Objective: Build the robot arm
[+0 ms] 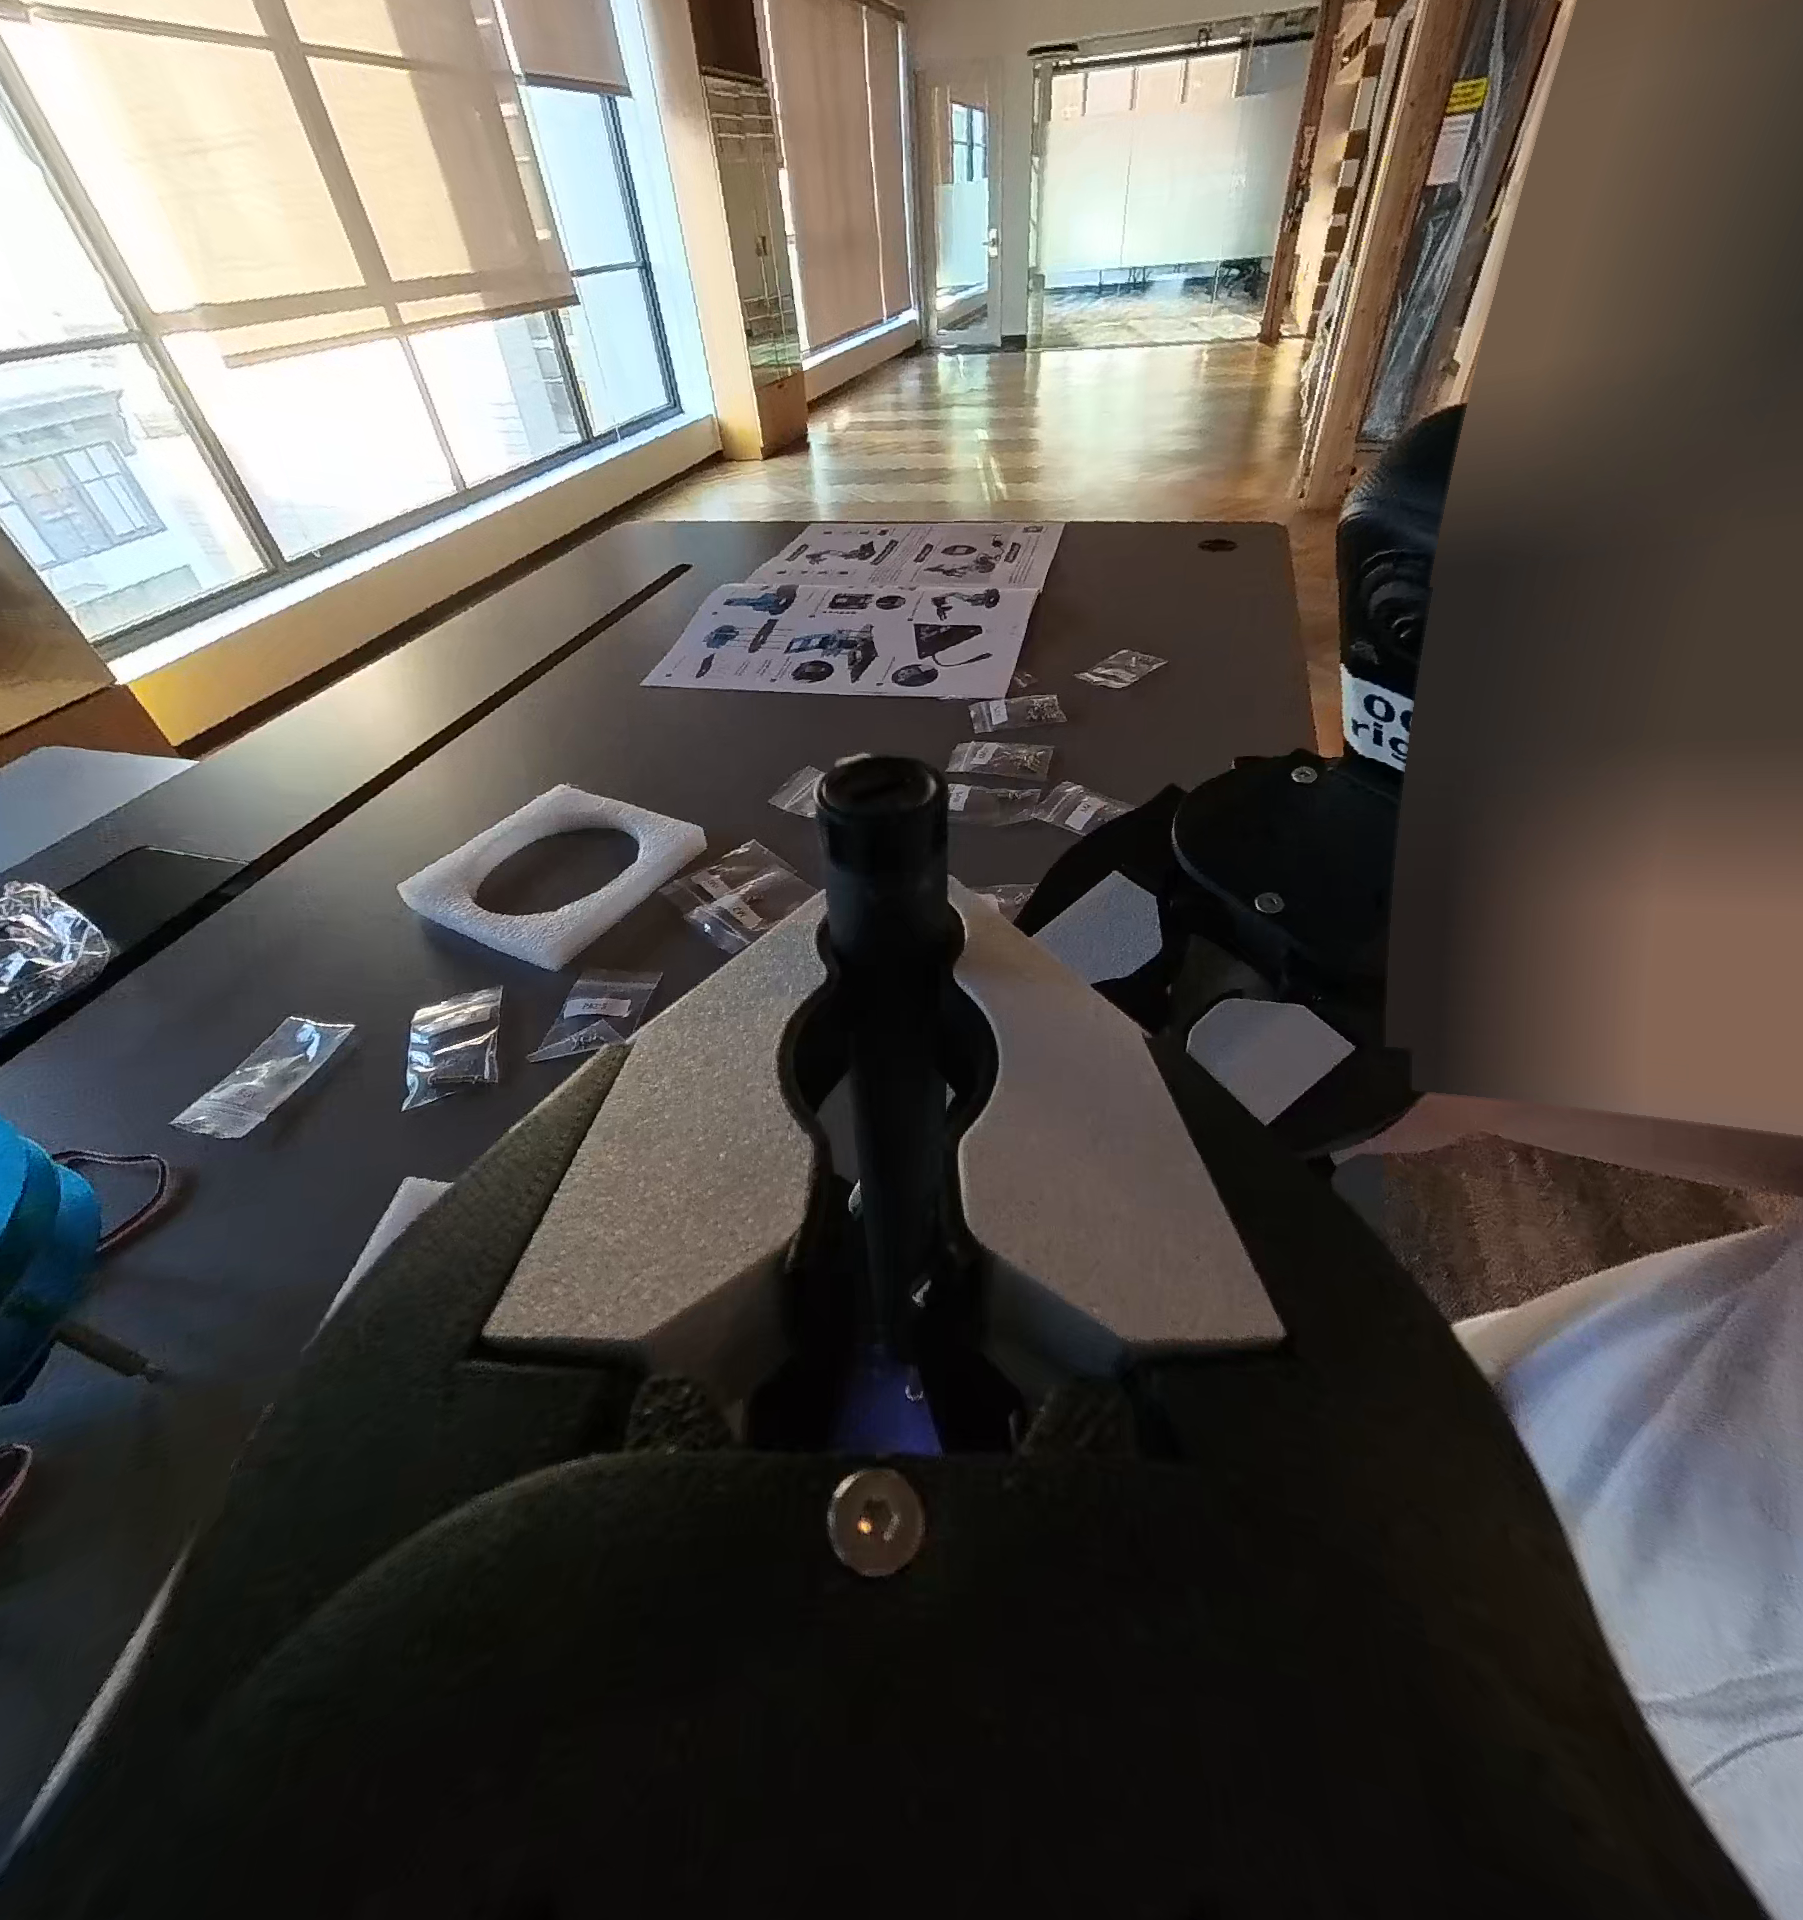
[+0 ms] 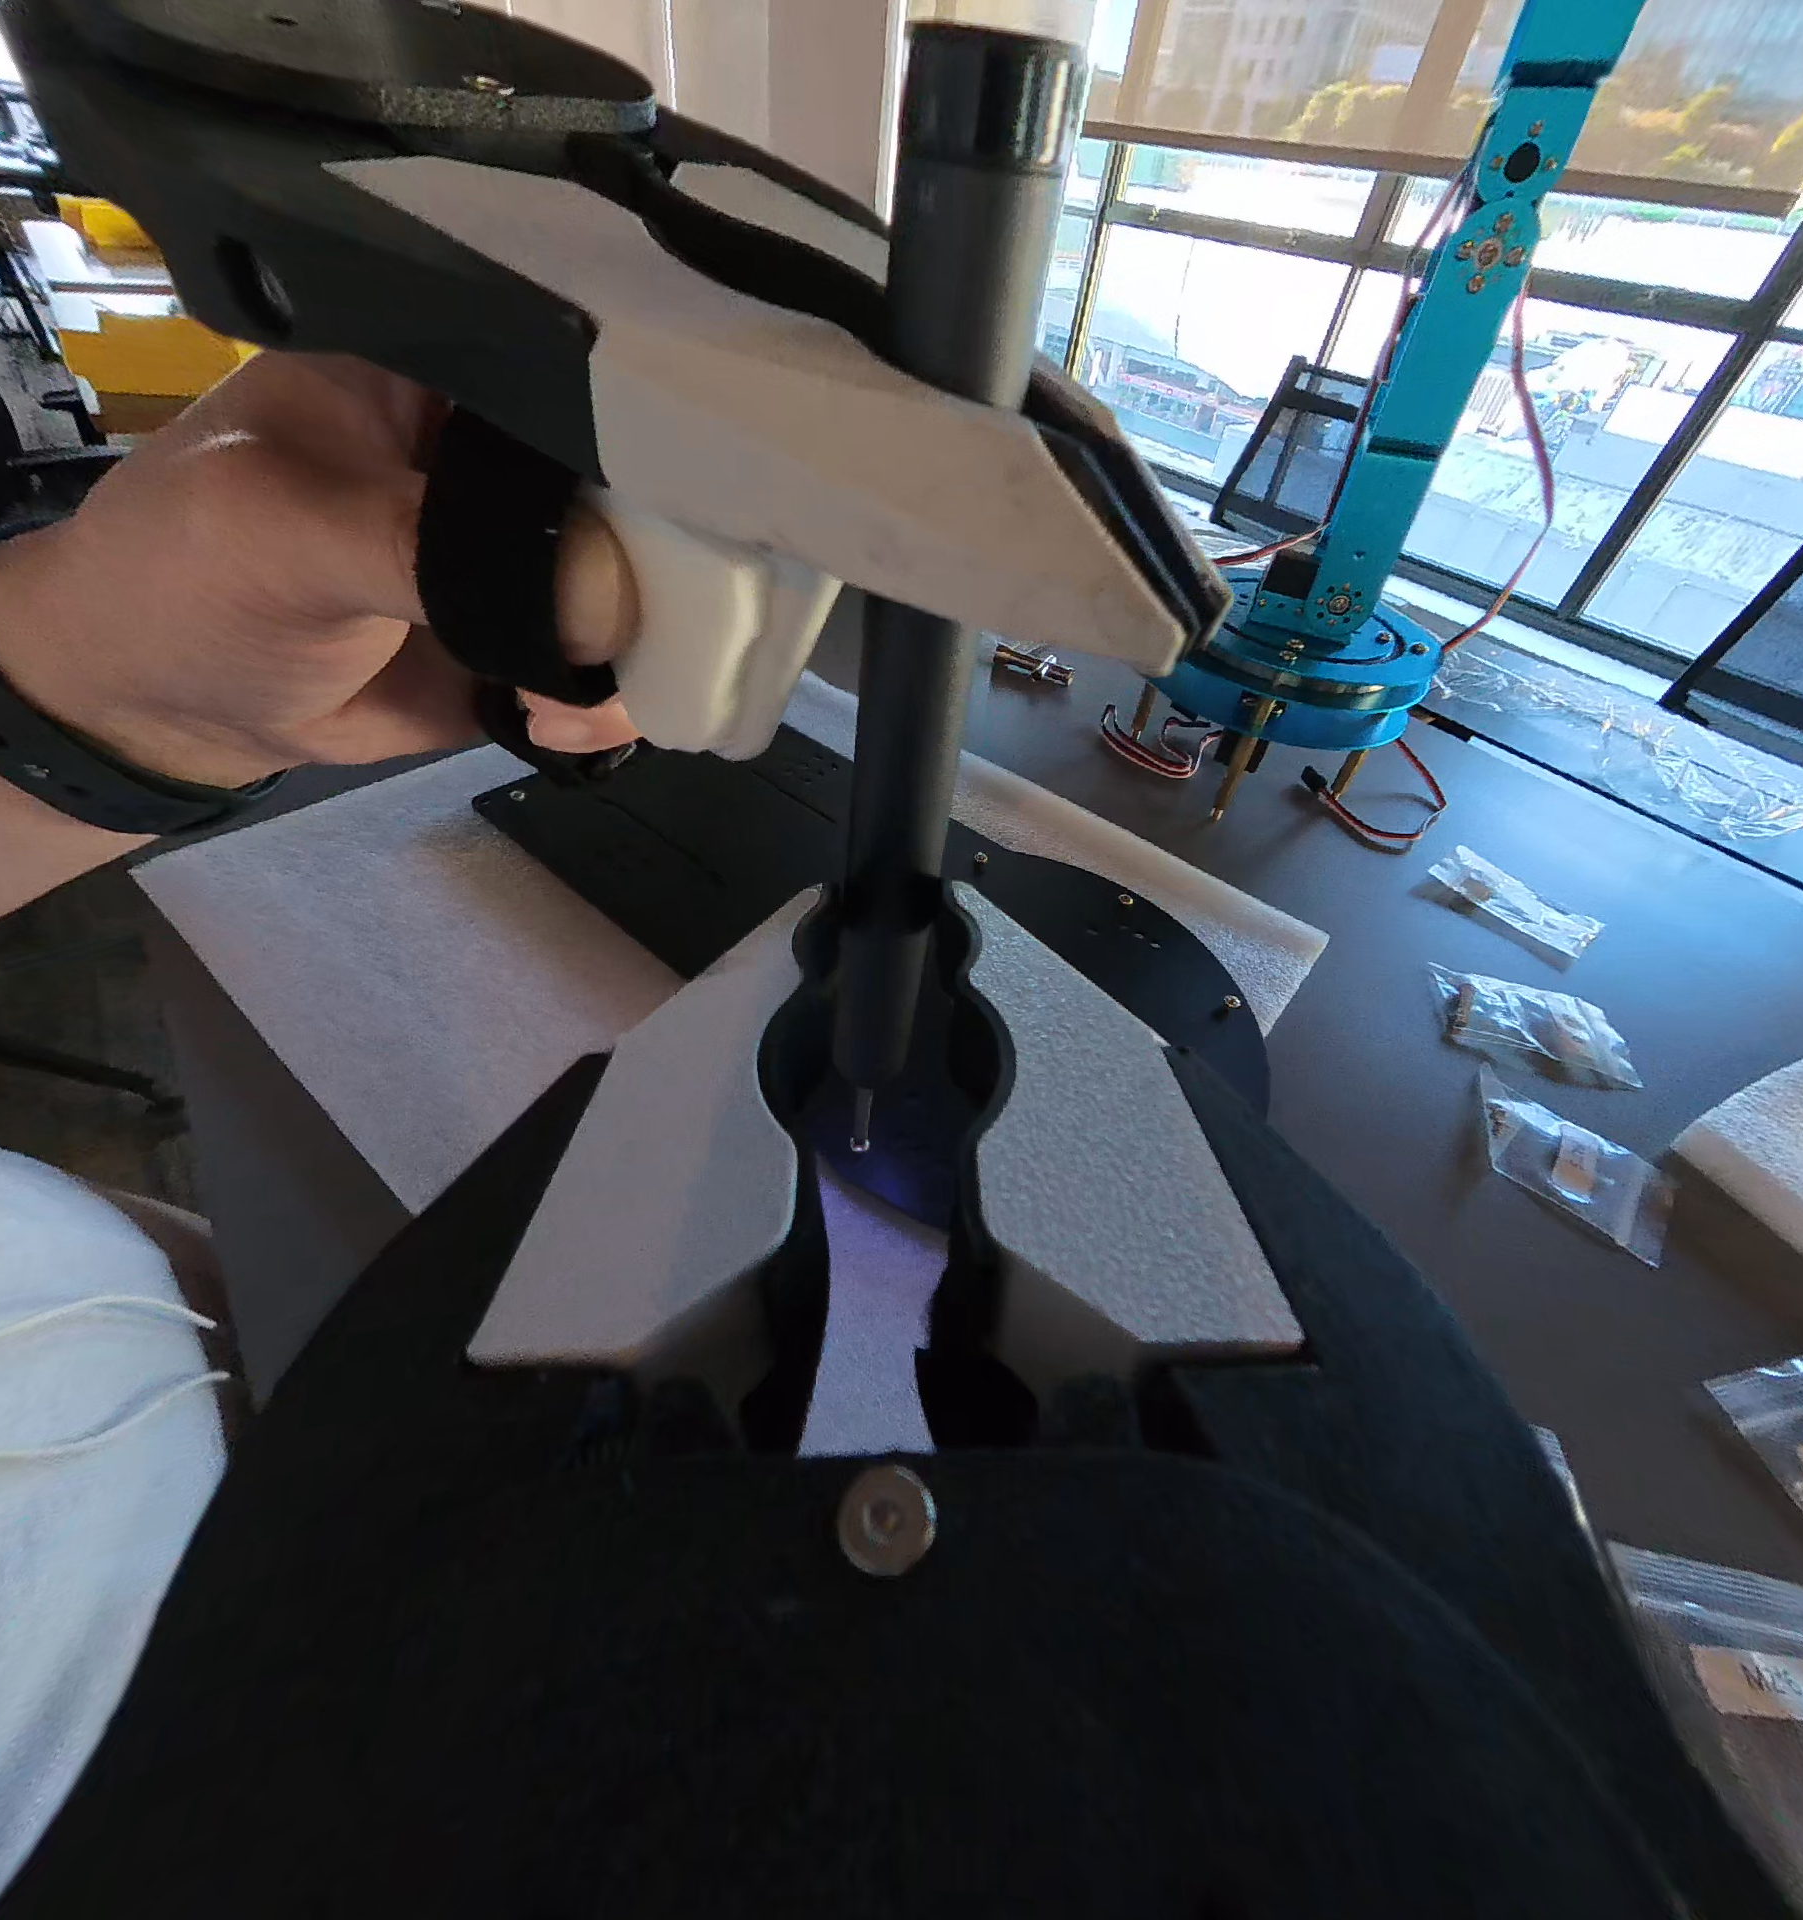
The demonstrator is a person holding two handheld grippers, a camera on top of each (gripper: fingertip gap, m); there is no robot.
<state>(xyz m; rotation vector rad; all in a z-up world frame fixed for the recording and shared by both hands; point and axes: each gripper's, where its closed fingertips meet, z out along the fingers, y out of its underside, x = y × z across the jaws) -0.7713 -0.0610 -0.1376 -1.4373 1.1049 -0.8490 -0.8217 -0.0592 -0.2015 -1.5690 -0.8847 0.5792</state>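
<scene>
A black electric screwdriver [image 2: 938, 582] stands upright, and both grippers are shut on it. My left gripper [image 1: 881, 914] clamps its upper barrel; the cap end [image 1: 879, 800] sticks out past the fingers. In the right wrist view the left gripper [image 2: 1193, 623] is above, held by a person's hand [image 2: 253, 582]. My right gripper [image 2: 884, 914] clamps the lower barrel. The bit tip [image 2: 861, 1143] touches a black plate [image 2: 1136, 966] in a patch of blue light. The plate lies on white foam sheet [image 2: 409, 935]. The right gripper also shows in the left wrist view [image 1: 1157, 977].
The dark table [image 1: 461, 748] holds a white foam frame [image 1: 554, 873], instruction sheets [image 1: 876, 613], several small clear bags of parts [image 1: 450, 1039] and blue tape rolls [image 1: 3, 1226]. A blue robot arm on a round base [image 2: 1302, 686] with red wires stands behind the plate. More bags [image 2: 1531, 1018] lie to the right. My hands' fingertips stand some 8 cm from each other.
</scene>
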